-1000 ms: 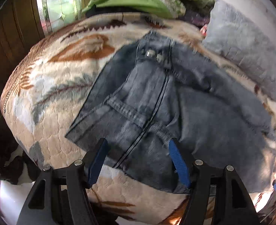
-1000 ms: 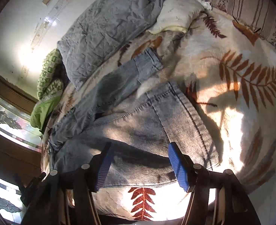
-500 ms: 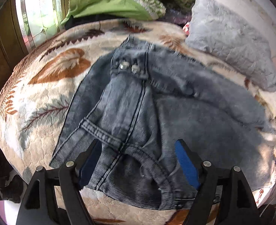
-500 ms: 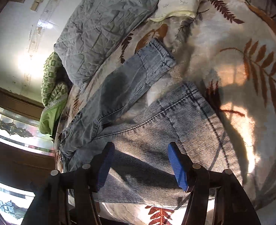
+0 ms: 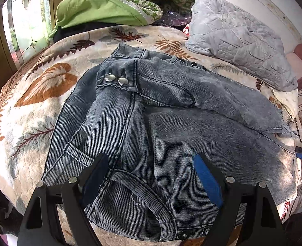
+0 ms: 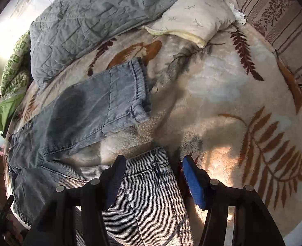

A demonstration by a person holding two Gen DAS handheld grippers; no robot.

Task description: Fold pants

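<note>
A: Where's everything lying rn?
B: Pants (image 5: 171, 127) are lying spread on the blanket (image 5: 28, 110), waist twd the window (image 5: 22, 26) side, legs stretching off to the right.
A: And behind?
B: Quilted pillow (image 5: 239, 47) is sitting behind the pants; folded bedding (image 5: 101, 10) is piling up left of it, w/ a 2nd pillow (image 6: 194, 18) lying at its other end.

One pants (image 5: 171, 123), two snaps (image 5: 116, 80).

The left gripper (image 5: 151, 176), black two-finger tool with blue pads, points down over the grey denim pants (image 5: 171, 123), jaws opening, gripping nothing. The right gripper (image 6: 153, 176) hangs above one leg's hem, jaws closing, pads not pressing.
</note>
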